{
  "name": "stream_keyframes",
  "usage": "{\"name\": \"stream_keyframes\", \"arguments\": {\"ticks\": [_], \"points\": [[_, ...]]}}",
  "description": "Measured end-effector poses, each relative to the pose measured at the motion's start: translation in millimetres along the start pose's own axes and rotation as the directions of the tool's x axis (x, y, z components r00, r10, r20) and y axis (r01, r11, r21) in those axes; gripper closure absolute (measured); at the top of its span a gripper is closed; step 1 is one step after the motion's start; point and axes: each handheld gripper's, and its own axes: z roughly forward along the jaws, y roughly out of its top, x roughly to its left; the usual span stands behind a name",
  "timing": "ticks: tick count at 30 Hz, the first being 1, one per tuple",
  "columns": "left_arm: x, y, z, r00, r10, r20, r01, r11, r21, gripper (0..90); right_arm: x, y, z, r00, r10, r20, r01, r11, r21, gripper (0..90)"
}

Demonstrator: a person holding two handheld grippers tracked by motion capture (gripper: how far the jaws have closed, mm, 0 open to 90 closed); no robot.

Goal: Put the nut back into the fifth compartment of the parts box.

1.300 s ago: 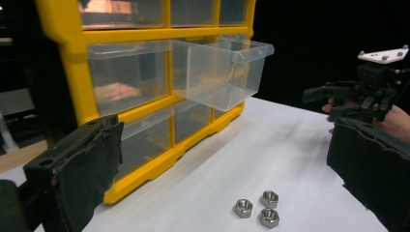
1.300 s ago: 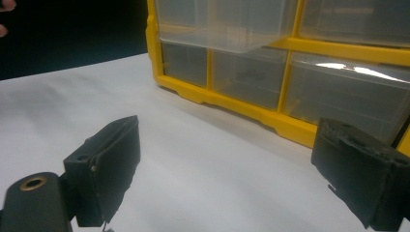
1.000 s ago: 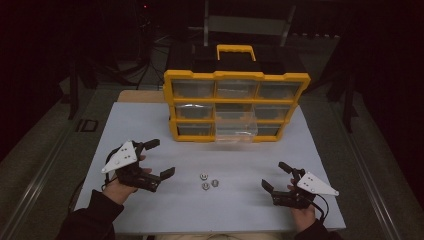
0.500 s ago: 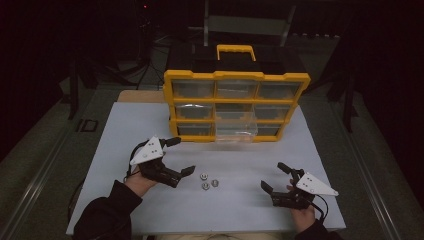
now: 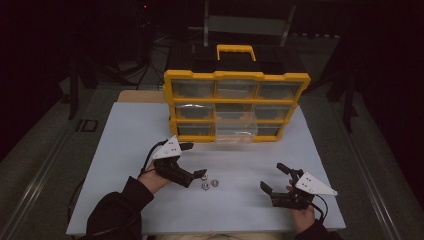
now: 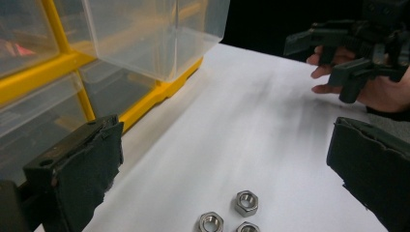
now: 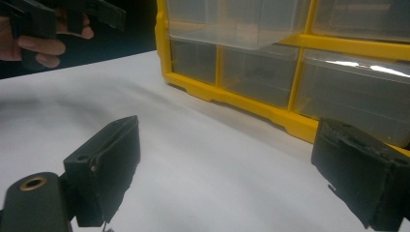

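Note:
Three steel hex nuts (image 5: 210,184) lie close together on the white table top (image 5: 125,140); the left gripper view has them low down (image 6: 246,202). My left gripper (image 5: 194,161) is open just left of the nuts, its jaws wide apart (image 6: 225,162) with nothing between them. My right gripper (image 5: 272,177) rests open near the front right of the table, empty too (image 7: 225,169). Behind stands a yellow organizer (image 5: 235,102) with clear drawers. Its middle drawer (image 5: 236,127) is pulled out.
The organizer's black carry case and yellow handle (image 5: 235,50) rise at the back. The pulled-out drawer (image 6: 154,34) overhangs the table ahead of the left gripper. Bare white surface lies between the two grippers. Darkness surrounds the table.
My left gripper has moved right and slightly forward, from the table's left side up to the nuts. The right gripper has stayed in place.

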Motion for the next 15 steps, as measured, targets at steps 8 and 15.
{"name": "stream_keyframes", "arguments": {"ticks": [8,15], "points": [[4.6,-9.8,11.6,0.9993,-0.017,0.034,0.014,0.9962,0.086,13.8,0.3,-0.6,0.6,1.0,-0.002,-0.003,0.002,1.0,0.008,10.5],[6.3,-22.2,22.7,0.9988,-0.011,0.048,0.002,0.9821,0.188,23.0,0.1,-1.1,1.1,1.0,-0.004,-0.004,0.004,1.0,0.009,10.5]]}}
